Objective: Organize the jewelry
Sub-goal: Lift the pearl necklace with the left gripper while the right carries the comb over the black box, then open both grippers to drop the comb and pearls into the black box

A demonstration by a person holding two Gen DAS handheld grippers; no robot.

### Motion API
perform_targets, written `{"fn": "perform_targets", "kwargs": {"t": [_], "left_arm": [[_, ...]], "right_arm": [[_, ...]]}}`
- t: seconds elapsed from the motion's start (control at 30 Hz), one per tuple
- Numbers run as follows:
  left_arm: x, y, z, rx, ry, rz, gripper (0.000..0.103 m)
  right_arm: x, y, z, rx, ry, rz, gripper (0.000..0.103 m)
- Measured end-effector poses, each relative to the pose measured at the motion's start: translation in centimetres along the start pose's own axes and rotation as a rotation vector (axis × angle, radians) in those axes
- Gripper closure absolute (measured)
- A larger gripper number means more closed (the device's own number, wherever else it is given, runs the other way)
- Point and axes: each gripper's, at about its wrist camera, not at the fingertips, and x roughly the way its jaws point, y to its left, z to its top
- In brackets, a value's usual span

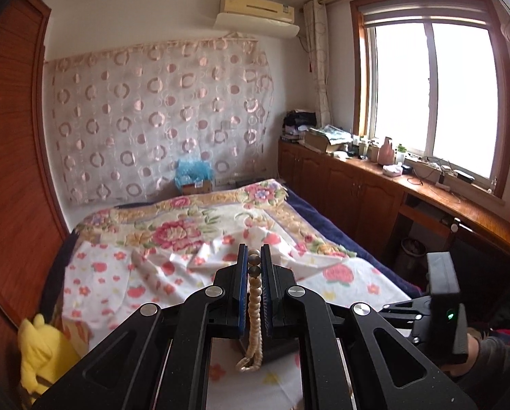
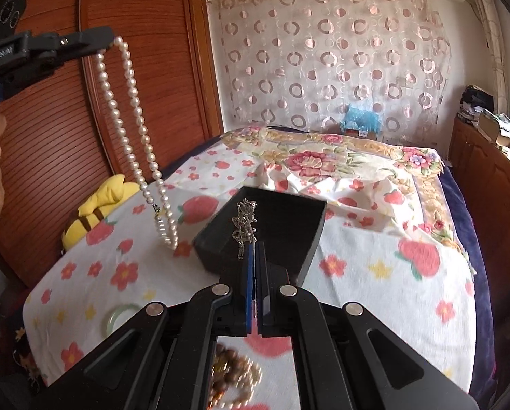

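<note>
In the left wrist view my left gripper (image 1: 253,256) is shut on a pearl necklace (image 1: 255,304), whose strand hangs down between the fingers. The right wrist view shows that left gripper (image 2: 108,39) high at the upper left. The pearl necklace (image 2: 132,130) dangles from it in a long loop, its low end just above the floral bedsheet (image 2: 374,290). My right gripper (image 2: 255,249) is shut on a thin tangled silver chain (image 2: 245,220), held over the near side of an open black box (image 2: 289,212) on the bed.
A pale green bangle (image 2: 118,317) lies on the sheet at the lower left, and brown beads (image 2: 234,376) lie under the right gripper. A yellow plush toy (image 2: 97,205) sits by the wooden wardrobe (image 2: 50,136). Wooden cabinets (image 1: 357,191) run under the window.
</note>
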Motion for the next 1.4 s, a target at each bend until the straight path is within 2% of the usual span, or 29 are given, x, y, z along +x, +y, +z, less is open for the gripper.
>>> {"fn": "perform_targets", "kwargs": {"t": [0.17,0.33,0.47,0.57,0.6,0.93,1.4], "left_arm": [[1.7,0.4,1.9,0.004,-0.01,0.005,0.097],[4.1,0.7,2.4,0.016,0.01,0.01,0.097],[6.0,0.8,2.3,0.016,0.031,0.005,0.097],[7.1,0.9,2.0,0.015,0.043,0.0,0.097],[7.5,1.0,2.0,0.012,0.048,-0.004,0.097],[9.9,0.6,1.6,0.025,0.074,-0.012,0.097],[13.3,0.9,-0.2,0.041,0.137,0.024,0.096]], "right_arm": [[3.5,-0.9,1.5,0.007,0.038,0.036,0.101],[7.5,-1.4,1.2,0.019,0.12,0.093,0.101],[8.9,-2.2,1.0,0.042,0.135,0.079,0.097],[8.6,-3.0,1.2,0.049,0.121,0.07,0.086],[8.4,-3.3,1.2,0.049,0.118,0.062,0.086],[5.4,-4.9,0.4,0.056,0.082,0.035,0.085],[4.7,-4.8,-0.8,0.047,0.086,0.017,0.085]]}}
